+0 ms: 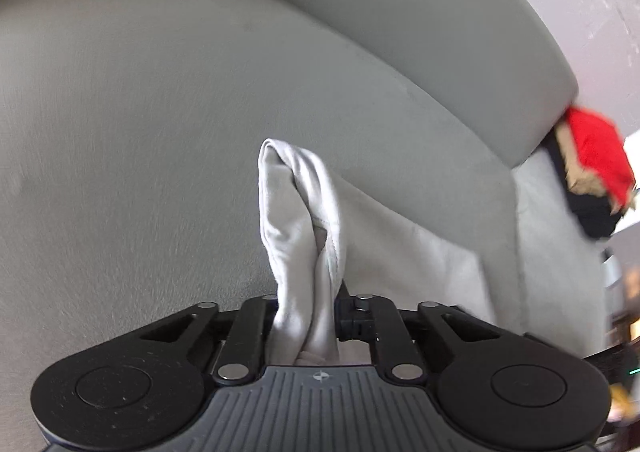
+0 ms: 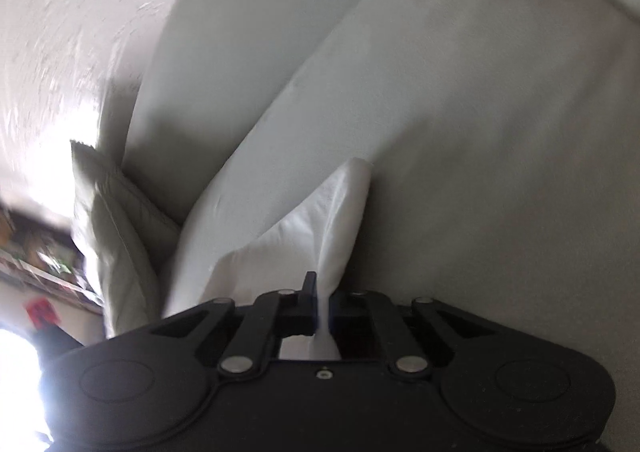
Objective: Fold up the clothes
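White garment (image 1: 304,236) pinched in both hand-held grippers

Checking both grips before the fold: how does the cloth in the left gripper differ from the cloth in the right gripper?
The left gripper pinches a thick, twisted bunch of the white garment; the right gripper pinches a thin, flatter fold of it. The left bunch stands upright with a rounded top; the right fold leans rightward to a corner. Both are shut on white cloth over the grey sofa.

A grey sofa (image 1: 160,111) with a pale cushion (image 2: 116,219) stands against a textured white wall (image 2: 60,31).
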Available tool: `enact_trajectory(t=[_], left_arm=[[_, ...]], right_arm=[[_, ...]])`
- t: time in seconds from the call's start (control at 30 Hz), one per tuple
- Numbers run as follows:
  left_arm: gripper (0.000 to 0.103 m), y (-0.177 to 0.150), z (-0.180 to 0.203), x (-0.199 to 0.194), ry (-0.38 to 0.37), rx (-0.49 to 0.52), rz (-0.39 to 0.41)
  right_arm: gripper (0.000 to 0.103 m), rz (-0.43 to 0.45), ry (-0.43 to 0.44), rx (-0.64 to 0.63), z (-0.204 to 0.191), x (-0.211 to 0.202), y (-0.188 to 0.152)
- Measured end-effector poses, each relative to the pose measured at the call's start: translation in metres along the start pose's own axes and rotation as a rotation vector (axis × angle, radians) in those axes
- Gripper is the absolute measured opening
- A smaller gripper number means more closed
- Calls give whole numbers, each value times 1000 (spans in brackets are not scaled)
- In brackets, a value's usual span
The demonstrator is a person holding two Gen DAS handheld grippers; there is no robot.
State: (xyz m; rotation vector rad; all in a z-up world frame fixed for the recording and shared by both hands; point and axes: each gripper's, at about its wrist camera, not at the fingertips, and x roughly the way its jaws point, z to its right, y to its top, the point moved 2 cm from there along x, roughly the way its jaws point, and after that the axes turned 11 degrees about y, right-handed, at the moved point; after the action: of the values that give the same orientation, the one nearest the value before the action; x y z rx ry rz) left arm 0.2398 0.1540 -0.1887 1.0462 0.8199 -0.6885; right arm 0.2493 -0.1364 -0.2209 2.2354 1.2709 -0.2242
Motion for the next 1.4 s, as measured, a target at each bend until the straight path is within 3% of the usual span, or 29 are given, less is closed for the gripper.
enact_trajectory(t=[0.17,0.27,0.37,0.53,0.73,0.93,1.07,1.17,1.4], left_arm=[[7,-39,53,-73,114,237,291],[7,-72,80,-122,135,315,450],[7,-98,100,-167,66,295,538],[7,-127,150,-223,-126,312,647],[7,-172,243,-236,-353,465,624],[8,-197,332,-186,-456,537,473],[8,-202,379,-140,-430,552,389],[8,-197,390,-111,-388,546,348],[10,-157,420,-59,-303,557,356]], right_arm=[[4,97,-8,-261,-54,-48,-16],[4,174,-7,-418,-90,-99,-33],[4,274,-12,-510,-119,-157,-49],[4,457,-63,-548,-136,-263,-63],[4,658,-246,-521,-119,-372,-69],[4,749,-387,-397,-59,-439,-48],[4,751,-432,-345,-14,-444,-18],[4,742,-447,-315,17,-432,8],[4,709,-489,-313,67,-402,58]])
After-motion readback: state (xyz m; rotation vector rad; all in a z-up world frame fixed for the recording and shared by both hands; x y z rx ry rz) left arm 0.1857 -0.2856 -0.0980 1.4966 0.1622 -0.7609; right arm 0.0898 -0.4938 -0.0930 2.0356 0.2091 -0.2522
